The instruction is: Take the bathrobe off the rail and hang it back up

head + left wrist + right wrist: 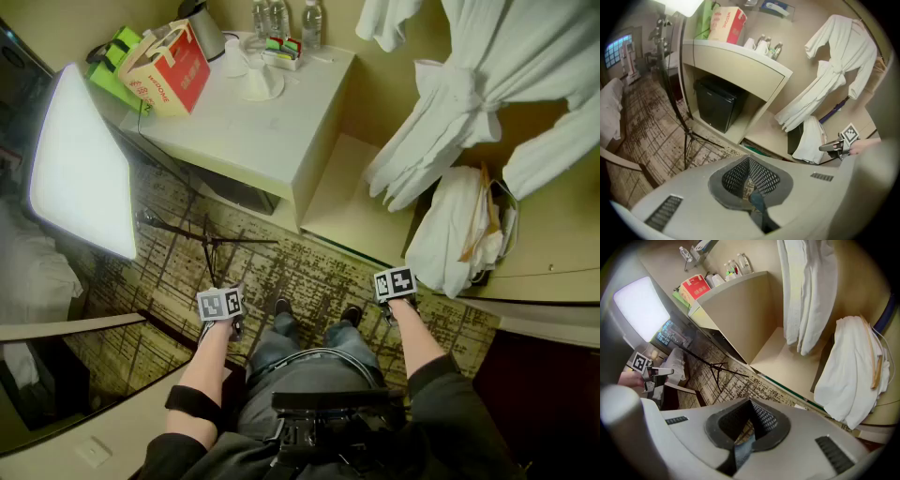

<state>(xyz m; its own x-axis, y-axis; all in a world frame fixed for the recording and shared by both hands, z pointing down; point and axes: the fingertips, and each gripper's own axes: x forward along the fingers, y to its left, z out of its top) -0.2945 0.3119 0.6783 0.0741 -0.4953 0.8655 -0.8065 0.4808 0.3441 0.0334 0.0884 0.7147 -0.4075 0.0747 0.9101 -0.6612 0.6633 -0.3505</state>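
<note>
Fingers on the left gripper point(225, 314) and right gripper point(392, 295) are pressed together, empty; best spread them, then reach for the hanging white towelling bathrobe point(469, 103), well above and ahead.

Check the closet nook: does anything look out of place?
Yes. Below the hanging bathrobe, a second white garment lies in a slumped heap with a wooden hanger caught in it, instead of hanging up.

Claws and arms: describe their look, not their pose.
The left claw and right claw each carry a white cube of black square markers. Their own views show pale grey shells, slotted vents, dark meshed pads. The person wears dark sleeves.
</note>
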